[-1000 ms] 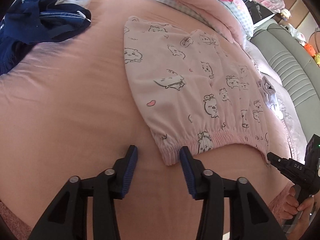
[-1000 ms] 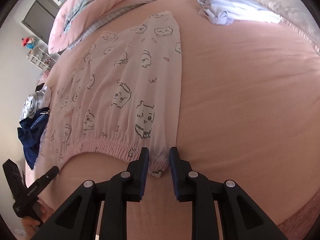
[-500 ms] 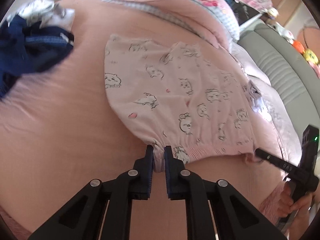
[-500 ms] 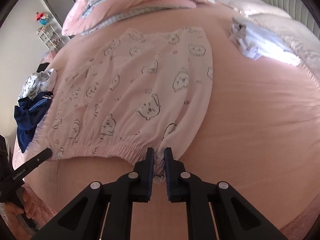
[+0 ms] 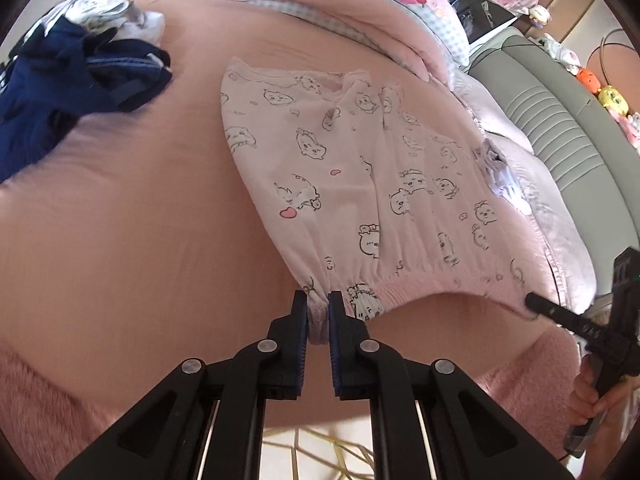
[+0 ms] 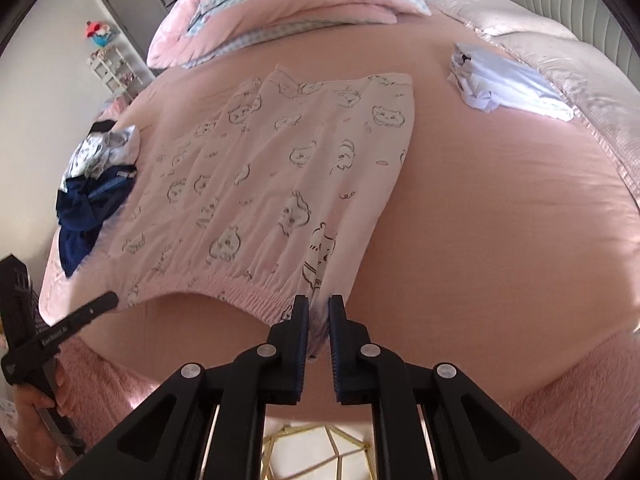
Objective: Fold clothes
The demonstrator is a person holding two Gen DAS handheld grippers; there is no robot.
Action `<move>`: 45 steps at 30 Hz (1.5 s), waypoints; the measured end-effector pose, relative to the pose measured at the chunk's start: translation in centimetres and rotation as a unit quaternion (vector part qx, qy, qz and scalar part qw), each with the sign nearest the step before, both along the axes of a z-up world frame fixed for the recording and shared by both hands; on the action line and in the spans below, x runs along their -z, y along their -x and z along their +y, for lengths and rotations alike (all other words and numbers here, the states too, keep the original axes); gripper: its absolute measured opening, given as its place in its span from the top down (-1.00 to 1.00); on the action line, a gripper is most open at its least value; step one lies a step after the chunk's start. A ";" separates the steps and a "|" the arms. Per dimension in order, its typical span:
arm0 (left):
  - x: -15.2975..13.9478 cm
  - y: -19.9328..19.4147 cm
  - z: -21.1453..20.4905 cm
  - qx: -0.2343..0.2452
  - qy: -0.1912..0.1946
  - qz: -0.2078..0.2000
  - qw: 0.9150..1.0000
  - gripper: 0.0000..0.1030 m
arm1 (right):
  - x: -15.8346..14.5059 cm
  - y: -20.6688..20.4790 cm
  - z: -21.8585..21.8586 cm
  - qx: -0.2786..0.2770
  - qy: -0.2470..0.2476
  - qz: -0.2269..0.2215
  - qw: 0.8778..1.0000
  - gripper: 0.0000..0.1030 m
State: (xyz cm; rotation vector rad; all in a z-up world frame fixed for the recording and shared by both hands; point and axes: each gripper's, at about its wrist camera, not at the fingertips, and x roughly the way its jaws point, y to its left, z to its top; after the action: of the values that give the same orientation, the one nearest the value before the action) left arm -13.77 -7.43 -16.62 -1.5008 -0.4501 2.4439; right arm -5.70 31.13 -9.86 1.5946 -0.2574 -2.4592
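Observation:
Pale pink pyjama trousers (image 5: 360, 168) printed with cartoon animals lie spread on a pink bed (image 5: 120, 220), waistband toward me. My left gripper (image 5: 318, 304) is shut on the waistband's left corner, which is raised off the sheet. My right gripper (image 6: 318, 306) is shut on the waistband's right corner, with the trousers (image 6: 280, 168) stretching away from it. The elastic edge sags between the two corners. In the left wrist view the right gripper (image 5: 532, 302) shows at the far right, held by a hand; in the right wrist view the left gripper (image 6: 110, 300) shows at the lower left.
A heap of dark blue and white clothes (image 5: 76, 80) lies left of the trousers. A folded pale blue garment (image 6: 508, 80) rests at the right. A pink and checked duvet (image 6: 288, 8) is piled at the back. A grey padded headboard (image 5: 560, 120) runs along the right.
Both grippers closed on the waistband corners, the left from wide open. Both then rose, lifting the waistband off the bed and pulling the trousers taut.

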 end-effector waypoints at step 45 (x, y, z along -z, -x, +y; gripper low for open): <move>3.4 25.3 -6.6 0.023 0.106 0.052 0.993 0.42 | 2.9 32.8 -18.5 -0.182 -0.066 0.046 0.980 0.75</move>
State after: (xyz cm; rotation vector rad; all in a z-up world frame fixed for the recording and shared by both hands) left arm -39.05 -14.06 -20.05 -1.4325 -0.1374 2.5861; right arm -38.49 12.62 -12.72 1.4187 0.2008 -2.2924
